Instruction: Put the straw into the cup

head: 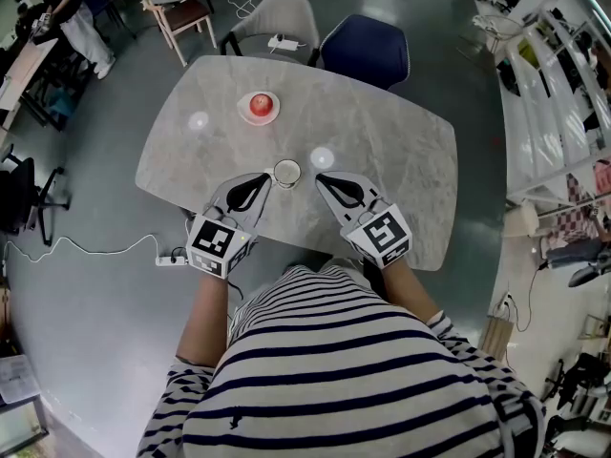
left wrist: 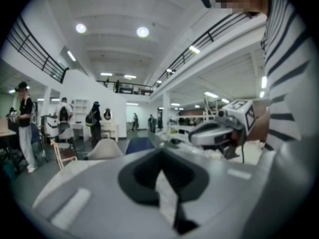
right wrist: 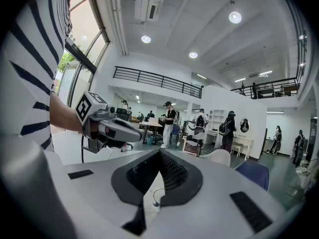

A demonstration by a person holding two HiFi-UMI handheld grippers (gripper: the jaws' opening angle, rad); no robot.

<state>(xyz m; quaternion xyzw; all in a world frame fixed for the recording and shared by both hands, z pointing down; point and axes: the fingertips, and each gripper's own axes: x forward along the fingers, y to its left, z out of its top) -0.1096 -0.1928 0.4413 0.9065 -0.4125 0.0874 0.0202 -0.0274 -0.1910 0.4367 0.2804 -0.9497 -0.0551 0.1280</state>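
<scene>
The head view shows one marble table point(head: 401, 151) with one cup point(head: 286, 172) standing near its front edge, one apple point(head: 260, 104) on one small plate point(head: 260, 121) farther back, and two padded chairs at the far side, a grey chair point(head: 277, 12) and a blue chair point(head: 368, 51). There are two grippers. The left gripper point(head: 268, 176) and the right gripper point(head: 319, 176) lie on the table with their tips on either side of the cup, just beside it but not touching. I cannot pick out the straw here. It may be too thin to see at this size, and the person's striped shirt cuts off the nearest strip of the table. In the left gripper view, the left gripper point(left wrist: 160, 152) has its jaws closed tip to tip with nothing between them. The picture is soft, and the right gripper point(left wrist: 194, 135) lies off to the side. In the right gripper view, the right gripper point(right wrist: 160, 152) also has its jaws together and grips nothing. The clear cup point(right wrist: 155, 199) shows through the gap behind its tips, partly cut off by the jaw bodies, and the left gripper point(right wrist: 140, 135) lies alongside.
</scene>
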